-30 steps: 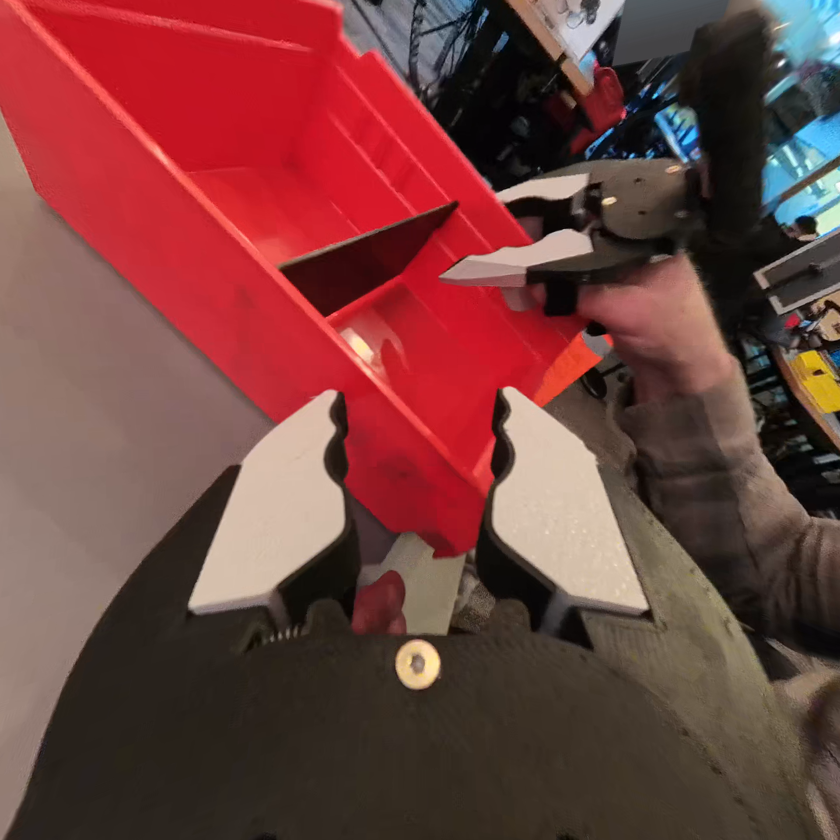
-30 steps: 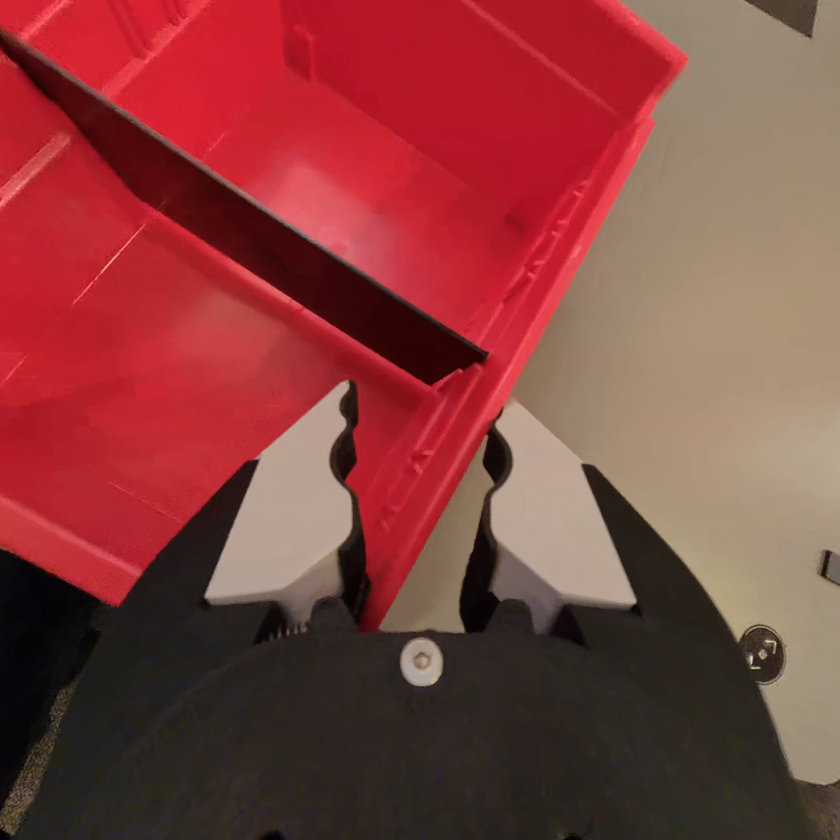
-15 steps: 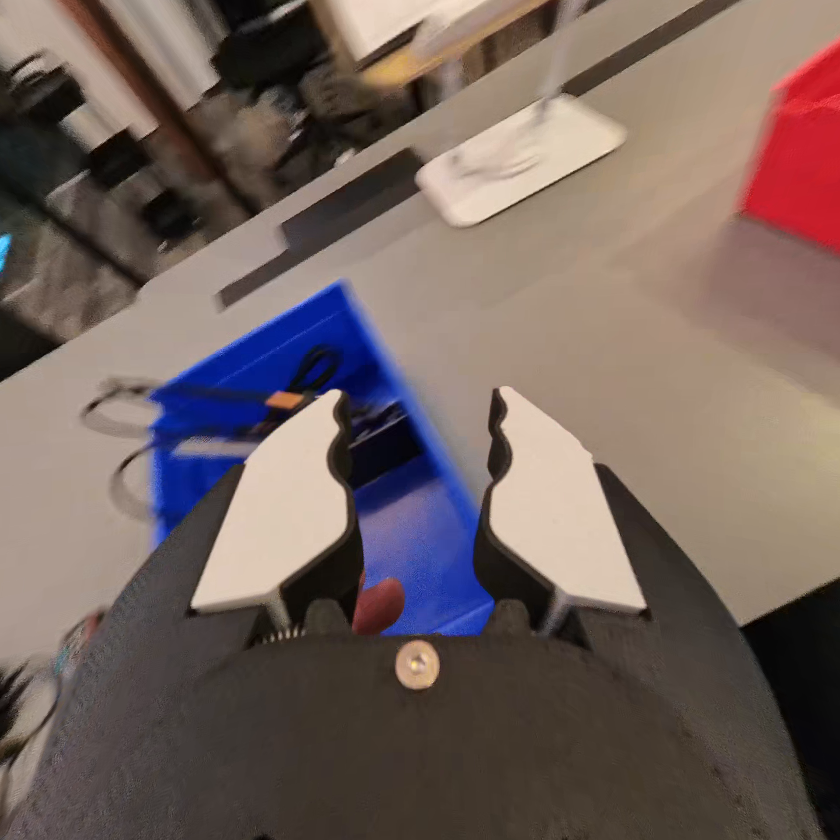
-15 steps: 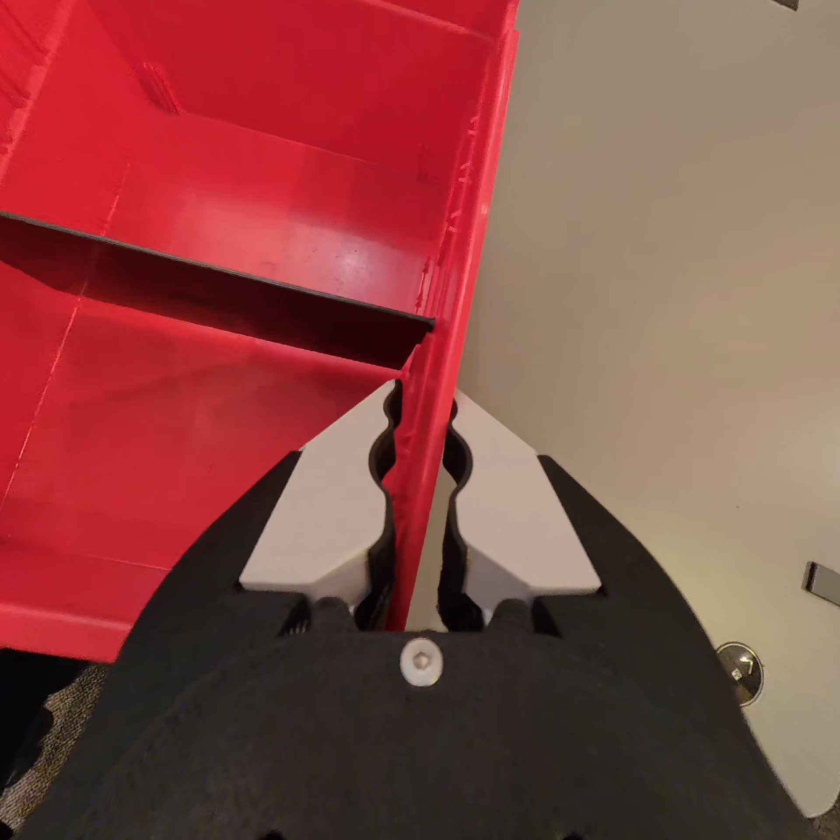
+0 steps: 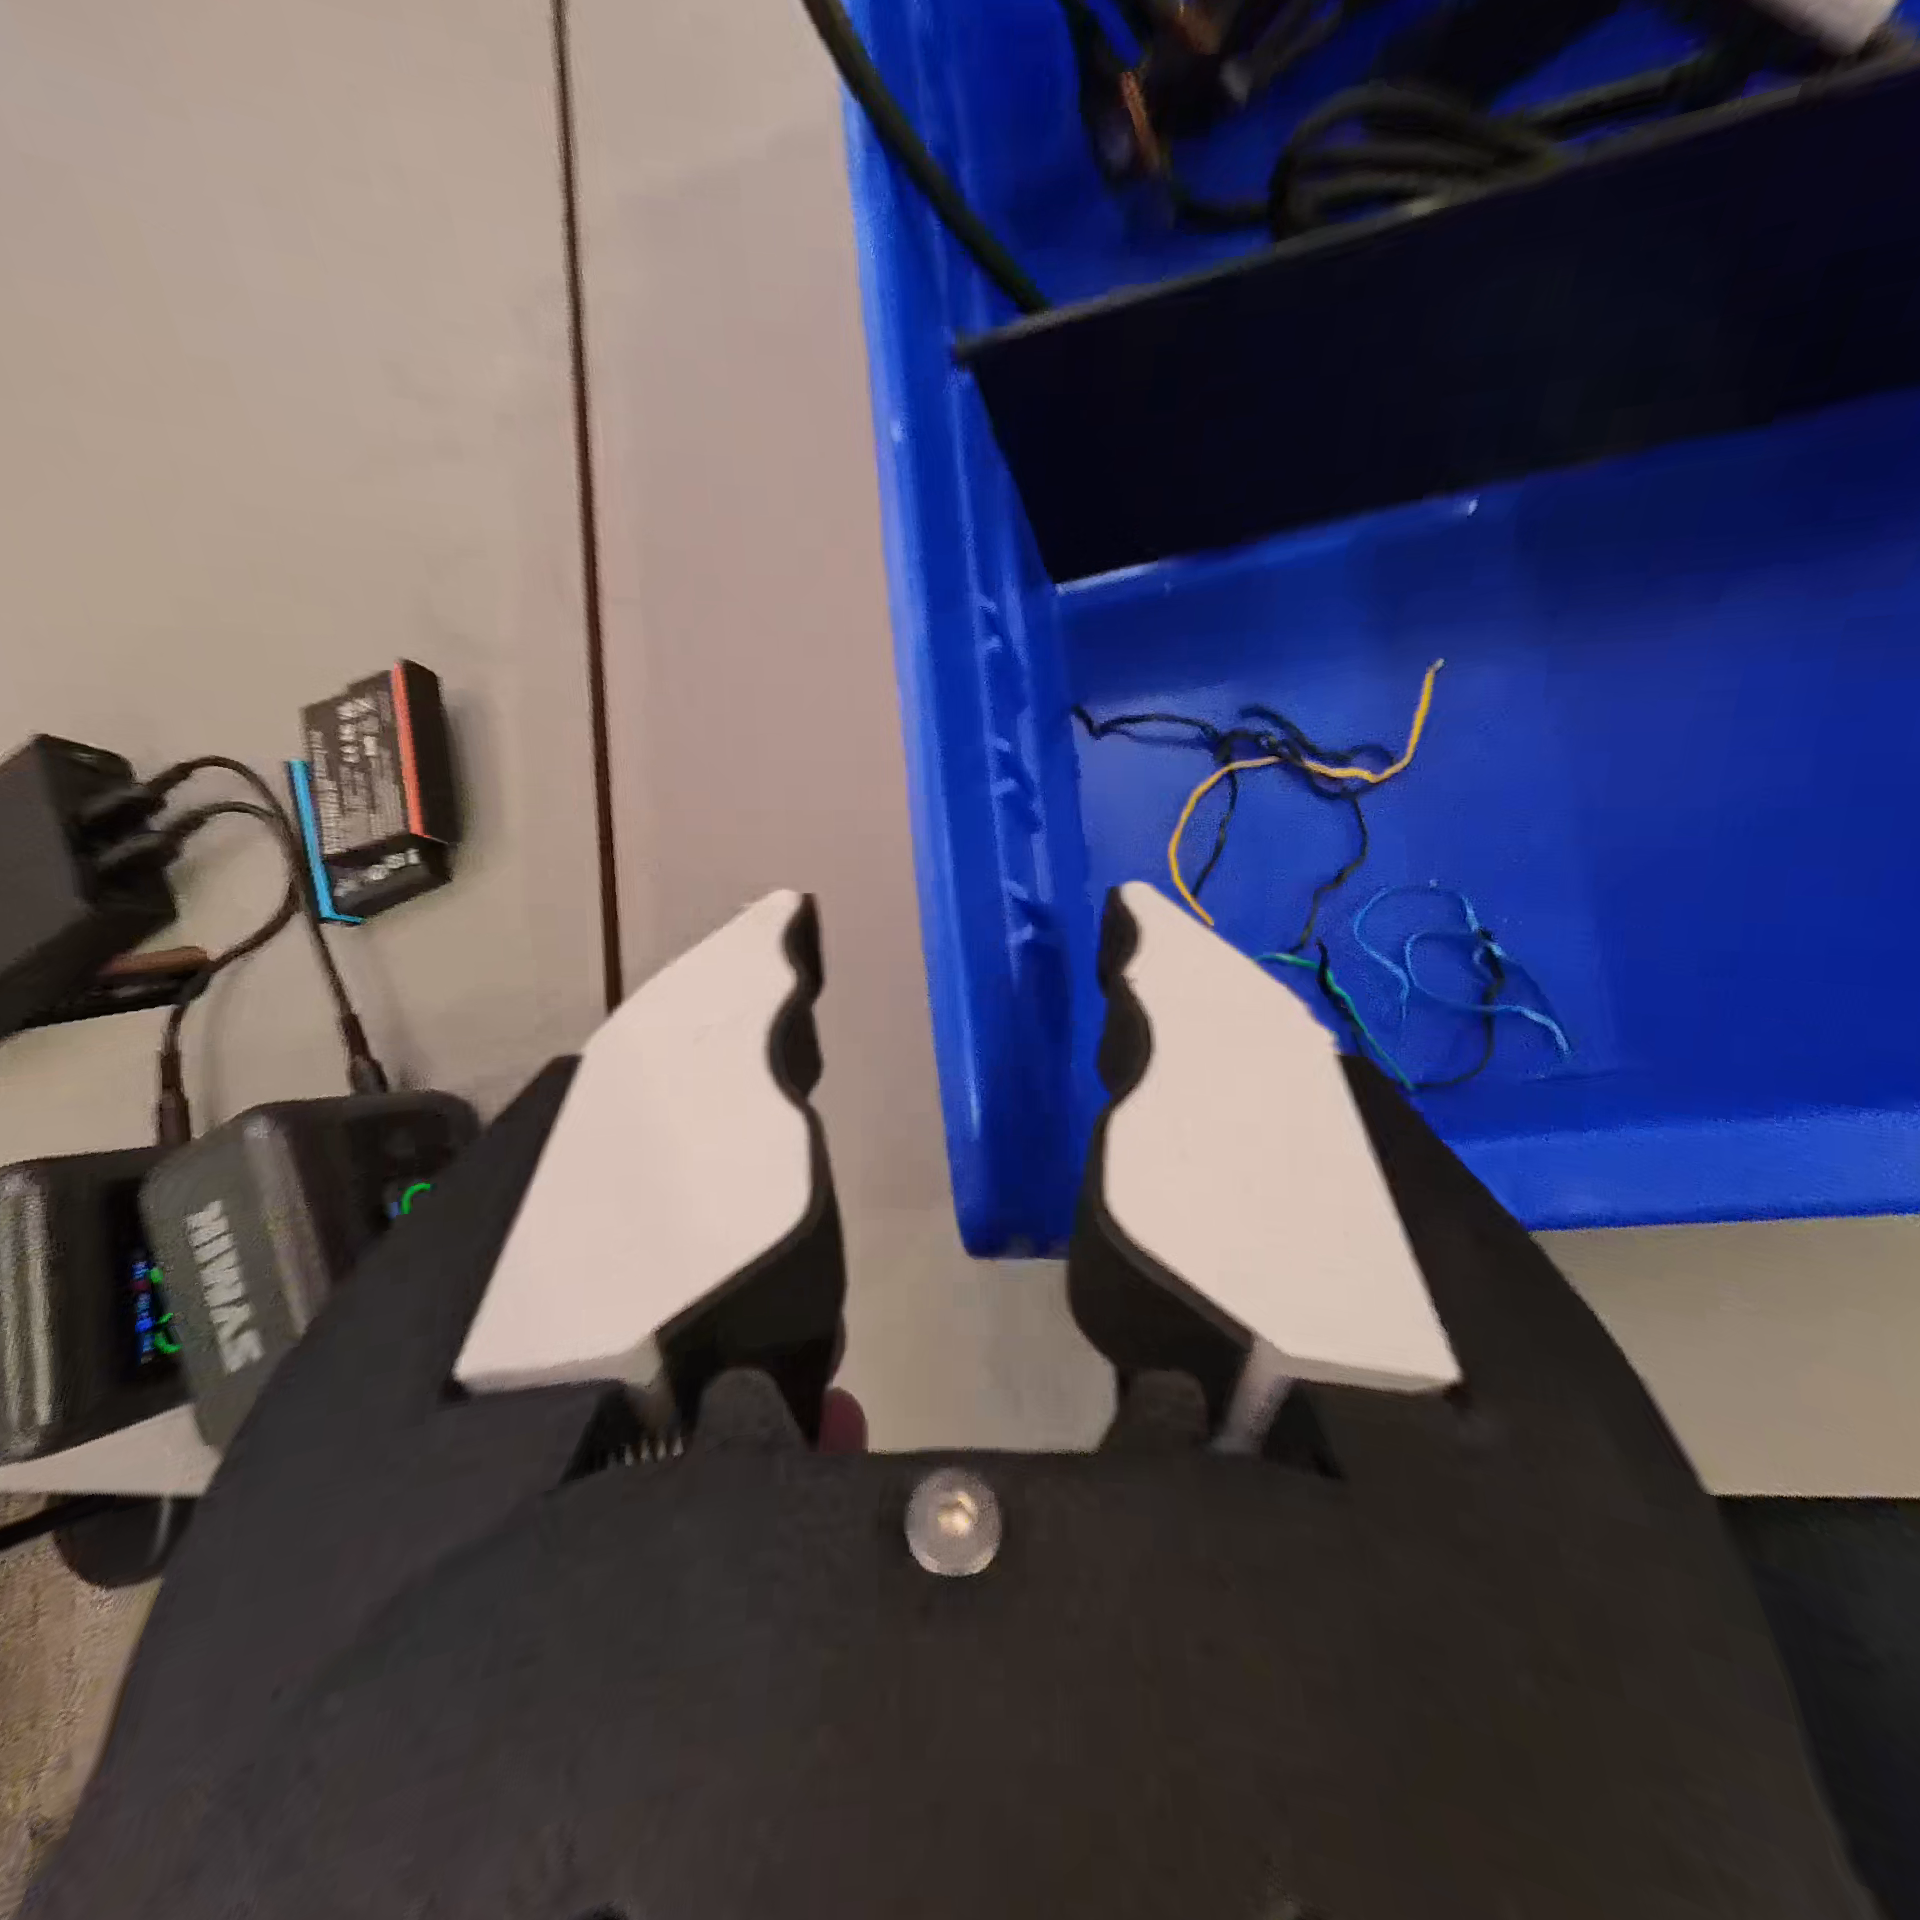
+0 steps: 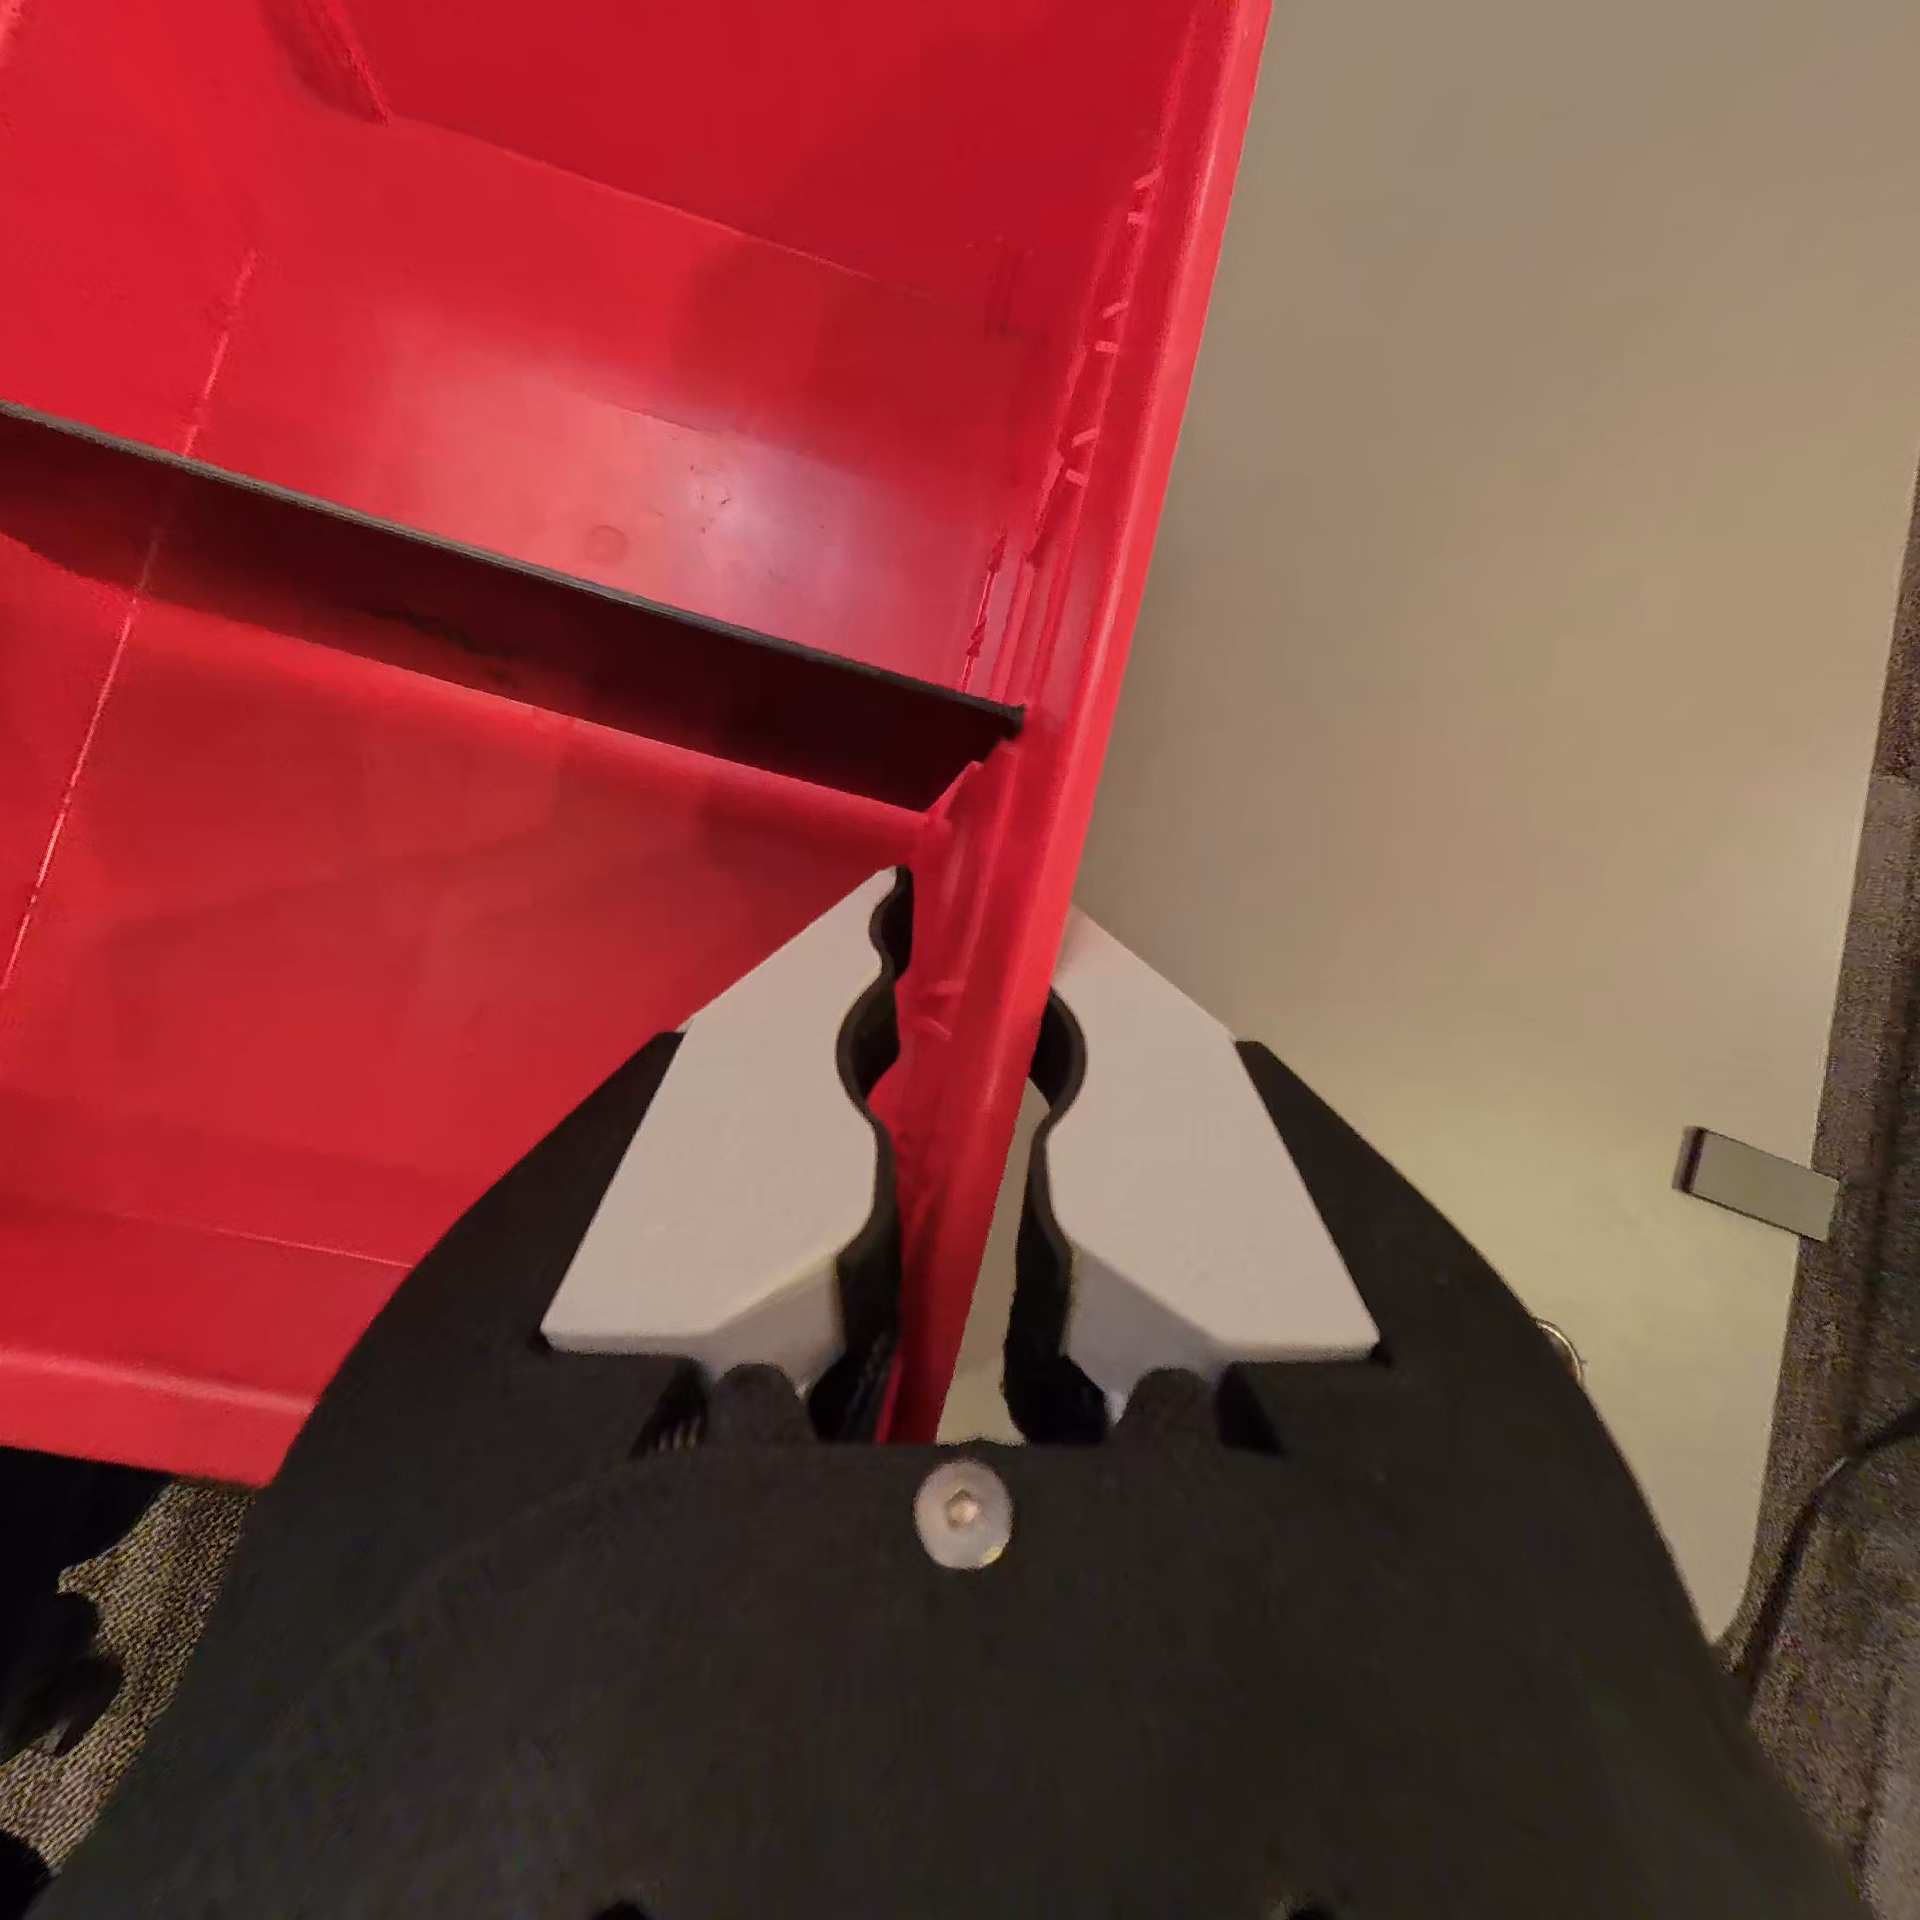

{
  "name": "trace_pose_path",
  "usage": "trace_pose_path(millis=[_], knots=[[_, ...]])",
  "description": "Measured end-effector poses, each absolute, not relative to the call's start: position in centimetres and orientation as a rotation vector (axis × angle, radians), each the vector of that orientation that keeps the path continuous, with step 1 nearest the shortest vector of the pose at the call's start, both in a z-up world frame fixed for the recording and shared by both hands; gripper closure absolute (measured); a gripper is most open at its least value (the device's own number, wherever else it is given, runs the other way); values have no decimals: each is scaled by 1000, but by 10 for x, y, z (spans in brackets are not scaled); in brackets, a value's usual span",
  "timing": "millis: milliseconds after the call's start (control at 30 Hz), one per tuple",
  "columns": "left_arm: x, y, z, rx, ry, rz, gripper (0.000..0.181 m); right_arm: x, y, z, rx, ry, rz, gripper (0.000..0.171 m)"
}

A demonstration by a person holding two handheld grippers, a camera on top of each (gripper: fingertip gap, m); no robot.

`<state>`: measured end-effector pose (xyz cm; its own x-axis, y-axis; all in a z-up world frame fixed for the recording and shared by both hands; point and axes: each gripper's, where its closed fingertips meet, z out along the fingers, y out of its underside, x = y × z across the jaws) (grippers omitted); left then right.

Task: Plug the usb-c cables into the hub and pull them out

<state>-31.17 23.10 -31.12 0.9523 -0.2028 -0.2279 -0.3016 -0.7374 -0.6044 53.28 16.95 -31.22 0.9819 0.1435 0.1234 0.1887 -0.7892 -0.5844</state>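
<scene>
My left gripper (image 5: 958, 904) is open, its two fingers either side of the left wall of a blue bin (image 5: 987, 727). The bin has a black divider (image 5: 1455, 343). Black cables (image 5: 1382, 156) lie in the far compartment and thin coloured wires (image 5: 1351, 831) in the near one. My right gripper (image 6: 987, 904) is shut on the right wall of a red bin (image 6: 1132, 468). That bin has a black divider (image 6: 520, 623) and nothing shows in its compartments. A black box (image 5: 62, 862) with cables plugged in sits far left on the table.
A small battery (image 5: 374, 790) and a black charger with grey packs (image 5: 229, 1268) lie left of the blue bin. A seam (image 5: 582, 468) runs across the grey table. Right of the red bin are bare table (image 6: 1507, 520), a small metal piece (image 6: 1756, 1184) and carpet (image 6: 1870, 1039). My right fingertips sit around 85 centimeters from my left ones. The small battery (image 5: 374, 790) sits 20 centimeters or so from the ends of my left fingers.
My left gripper swung away from the red bin to the blue bin and now straddles its left wall. My right gripper closed on the red bin's right wall and holds it.
</scene>
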Motion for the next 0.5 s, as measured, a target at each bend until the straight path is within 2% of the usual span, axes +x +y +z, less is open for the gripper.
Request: trace_pose_path(millis=[67,133,500], knots=[[-309,231,-316,-2427,373,166,156,537,168,-313,-2499,-225,-94,156],[-304,231,-316,-2428,387,116,167,542,167,-314,-2497,-220,-95,156],[-314,213,-317,-2455,351,-9,176,563,166,-315,-2491,-260,-82,153]])
